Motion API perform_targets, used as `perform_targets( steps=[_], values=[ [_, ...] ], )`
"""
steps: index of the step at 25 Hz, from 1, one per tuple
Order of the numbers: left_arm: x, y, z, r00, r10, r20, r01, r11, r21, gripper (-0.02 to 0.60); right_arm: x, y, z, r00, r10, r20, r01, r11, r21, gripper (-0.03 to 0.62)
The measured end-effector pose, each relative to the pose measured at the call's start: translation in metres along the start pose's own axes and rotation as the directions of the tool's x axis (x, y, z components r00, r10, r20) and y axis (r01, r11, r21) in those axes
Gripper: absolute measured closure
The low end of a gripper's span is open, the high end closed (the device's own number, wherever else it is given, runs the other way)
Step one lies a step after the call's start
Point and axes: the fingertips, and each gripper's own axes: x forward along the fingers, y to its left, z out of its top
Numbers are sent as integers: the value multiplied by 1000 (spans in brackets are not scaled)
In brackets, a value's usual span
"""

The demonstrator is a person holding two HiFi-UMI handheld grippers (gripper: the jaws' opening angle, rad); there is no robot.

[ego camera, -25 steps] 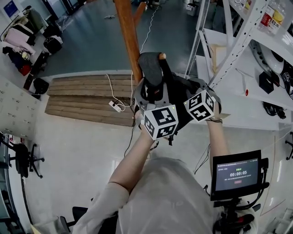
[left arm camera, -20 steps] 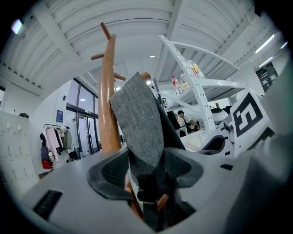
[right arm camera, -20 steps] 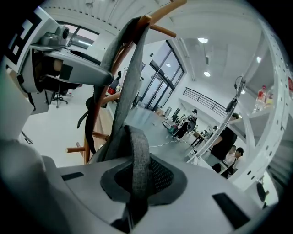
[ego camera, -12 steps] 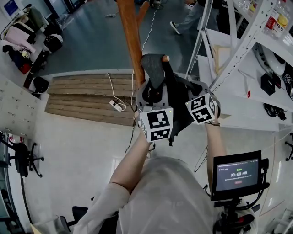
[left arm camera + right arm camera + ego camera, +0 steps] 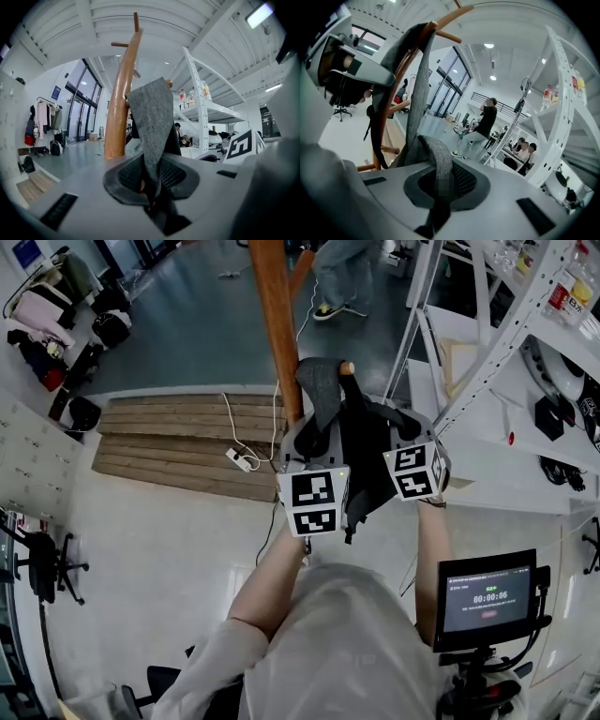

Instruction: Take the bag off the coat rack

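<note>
A grey felt bag strap (image 5: 319,395) hangs over a peg of the wooden coat rack (image 5: 272,324), and the bag's dark body (image 5: 361,460) droops between my two marker cubes. In the left gripper view the strap (image 5: 151,117) runs up to the pole (image 5: 121,103). My left gripper (image 5: 151,180) is closing, and its pads pinch the strap. A second loop of grey strap (image 5: 419,84) shows in the right gripper view, and my right gripper (image 5: 440,180) is shut on it. Both grippers are just below the peg, the left cube (image 5: 314,501) beside the right cube (image 5: 415,472).
White metal shelving (image 5: 487,324) stands close on the right. A monitor on a stand (image 5: 486,598) is at the lower right. A wooden platform (image 5: 178,446) with a power strip (image 5: 236,458) lies left of the pole. A person (image 5: 342,277) walks behind the rack.
My left jaws have closed onto the strap, and the left cube has turned to face squarely up. The right jaws have pinched shut. A person has walked into view behind the rack.
</note>
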Motion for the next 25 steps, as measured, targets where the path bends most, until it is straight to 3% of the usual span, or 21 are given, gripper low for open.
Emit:
perform_targets(
  steps=[13, 25],
  values=[
    [1, -7, 5, 998, -53, -21, 53, 998, -26, 505, -11, -25, 13, 999, -48, 8, 46, 991, 125, 576],
    [-13, -6, 55, 992, -118, 49, 119, 993, -14, 505, -44, -61, 50, 984, -157, 81, 142, 977, 161, 577]
  ],
)
